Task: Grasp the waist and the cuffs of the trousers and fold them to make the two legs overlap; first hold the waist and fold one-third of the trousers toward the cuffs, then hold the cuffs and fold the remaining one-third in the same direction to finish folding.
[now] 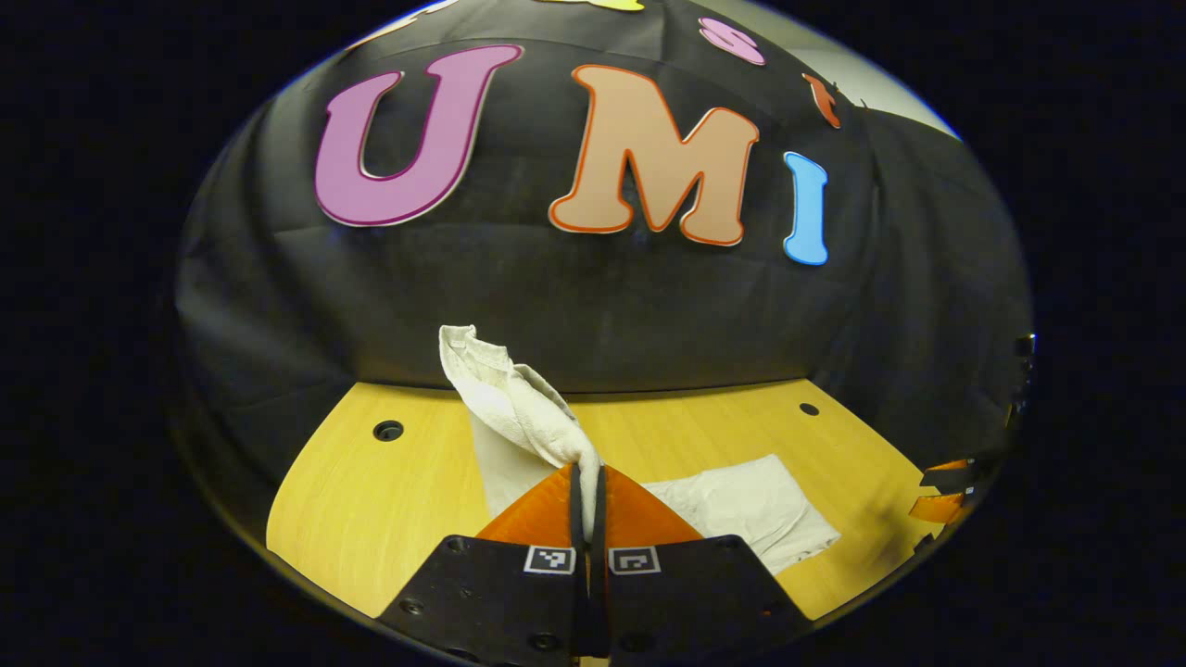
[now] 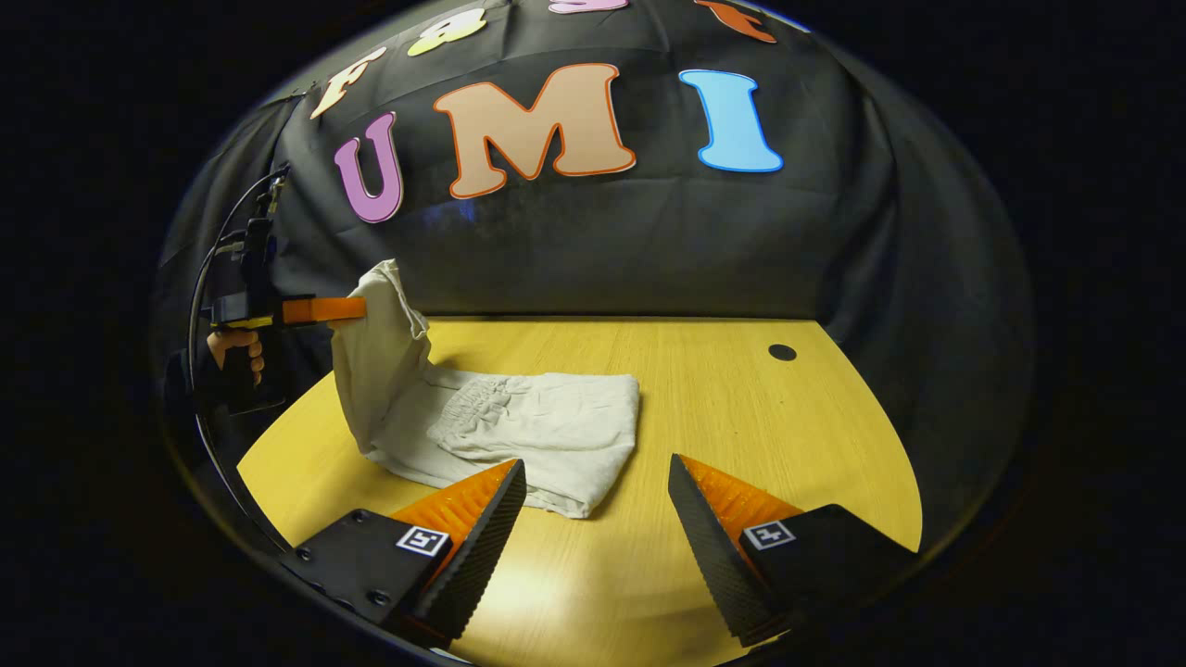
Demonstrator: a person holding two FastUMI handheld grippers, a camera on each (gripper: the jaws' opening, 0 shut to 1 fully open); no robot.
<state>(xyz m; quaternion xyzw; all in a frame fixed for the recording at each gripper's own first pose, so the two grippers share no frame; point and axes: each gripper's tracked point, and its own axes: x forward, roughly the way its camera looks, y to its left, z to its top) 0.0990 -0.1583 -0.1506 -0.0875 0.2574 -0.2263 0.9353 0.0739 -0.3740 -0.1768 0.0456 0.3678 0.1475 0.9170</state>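
The left gripper point(image 1: 587, 486) has its two fingers pressed together on a fold of the pale trousers point(image 1: 741, 505), and the pinched cloth rises above the fingertips in a crumpled peak that stands up against the black booth wall point(image 1: 556, 296). Beyond the fingers in the left gripper view, the rest of the garment lies flat on the wooden table point(image 1: 371, 500), spreading toward the right side of the board, with a dark round hole point(image 1: 388, 430) in the tabletop off to the left and another, smaller one far right. In the right gripper view the same left gripper point(image 2: 357, 308) shows farther off at the left edge — held level above the table by a hand point(image 2: 236, 347) wrapped round its handle, a cable looping up behind it — and from its tip the trousers point(image 2: 547, 426) hang down in a loose sheet before flattening onto the table point(image 2: 741, 398). The part lying flat shows a gathered, elastic-looking band near its middle, and its near edge reaches just past the inner finger of the right gripper point(image 2: 598, 496). That gripper's fingers stand wide apart over bare wood — nothing between them, the cloth lying just beside and partly behind the left-hand finger. A small dark hole point(image 2: 782, 352) sits in the tabletop toward the back right.
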